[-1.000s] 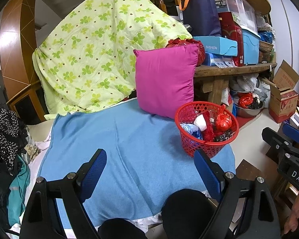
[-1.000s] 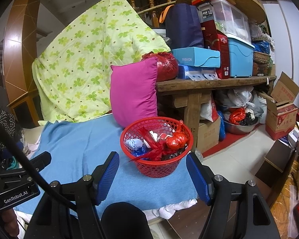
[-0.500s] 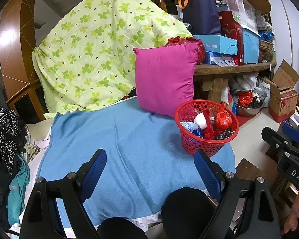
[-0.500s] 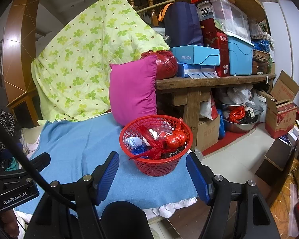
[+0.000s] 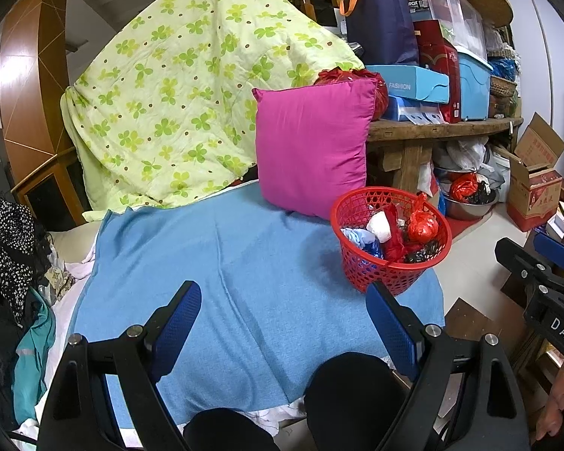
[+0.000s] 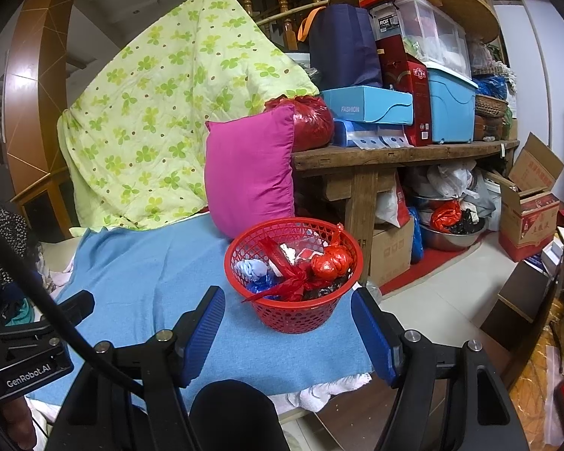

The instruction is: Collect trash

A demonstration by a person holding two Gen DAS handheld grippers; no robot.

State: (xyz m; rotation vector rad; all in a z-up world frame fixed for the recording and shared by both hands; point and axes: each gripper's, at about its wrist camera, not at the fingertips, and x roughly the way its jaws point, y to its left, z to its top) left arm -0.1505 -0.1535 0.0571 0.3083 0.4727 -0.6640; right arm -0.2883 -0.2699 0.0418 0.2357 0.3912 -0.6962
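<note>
You held both grippers, left gripper (image 5: pixel 282 323) and right gripper (image 6: pixel 287 332), jaws spread and empty; the red basket (image 6: pixel 293 315) of trash sat centre frame on the blue blanket (image 6: pixel 139 285), seemingly finished; next, scan for strays

Basket (image 6: pixel 293 314): red perforated plastic, slight sheen. Inside it: crinkled glossy red plastic bags (image 6: pixel 331 259), a scrap of foil (image 6: pixel 287 251), white wadded paper or cloth (image 5: pixel 380 225), can't tell which. Blanket (image 5: pixel 225 263): blue matt knit cloth, fine nap. Pillow (image 5: pixel 312 146): magenta smooth cloth, faint sheen. Quilt (image 5: pixel 191 86): pale green printed cotton, wrinkled. Worktop (image 6: pixel 394 152): rough unfinished wood. Bowl (image 6: pixel 455 235): shiny metal. Cardboard box (image 6: pixel 526 218): matt. Hand-held gripper pads (image 6: pixel 203 334): blue textured rubber, frame matt black plastic.
</note>
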